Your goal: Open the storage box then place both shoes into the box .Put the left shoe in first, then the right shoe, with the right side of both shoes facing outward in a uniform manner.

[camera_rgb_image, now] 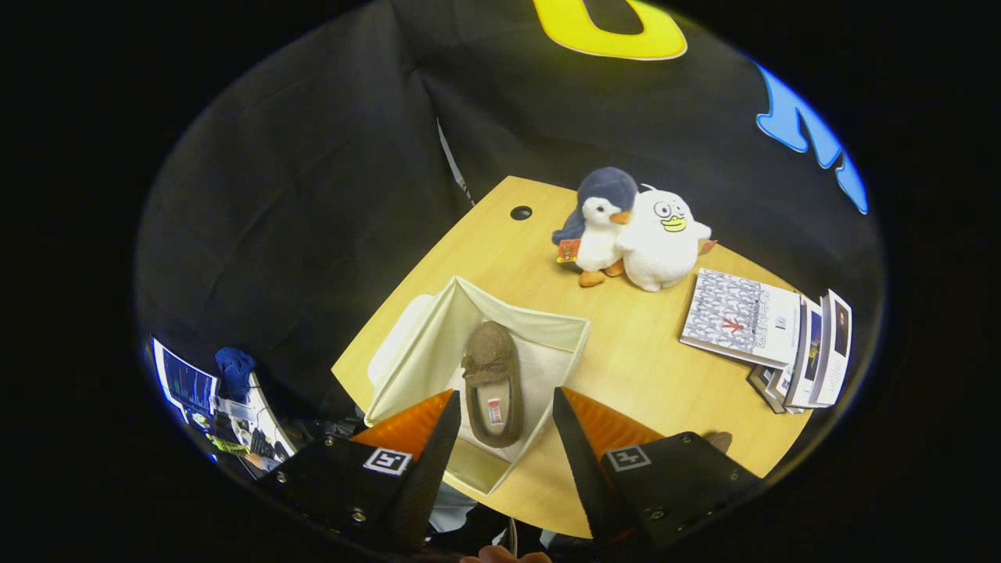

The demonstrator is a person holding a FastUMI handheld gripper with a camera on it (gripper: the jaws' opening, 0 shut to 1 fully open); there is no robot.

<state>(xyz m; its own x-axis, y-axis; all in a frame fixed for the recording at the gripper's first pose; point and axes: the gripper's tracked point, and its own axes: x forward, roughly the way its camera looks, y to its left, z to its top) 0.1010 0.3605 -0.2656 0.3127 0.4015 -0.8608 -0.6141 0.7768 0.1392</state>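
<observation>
One shoe, a brown fuzzy slipper with a small bow on its toe and a pale lining, lies flat inside the box. The box is a single cream fabric bin, square, soft-walled and open at the top, standing on the near part of a light wooden table. The gripper hangs above the box with its jaws apart and nothing between them; the shoe shows in the gap, below the tips.

Beyond the box sit two plush toys, touching side by side: a navy and white penguin with orange feet, and a round white duck with a yellow bill. To their right lie several booklets, overlapping in a loose fan. One round dark hole marks the table's far corner.
</observation>
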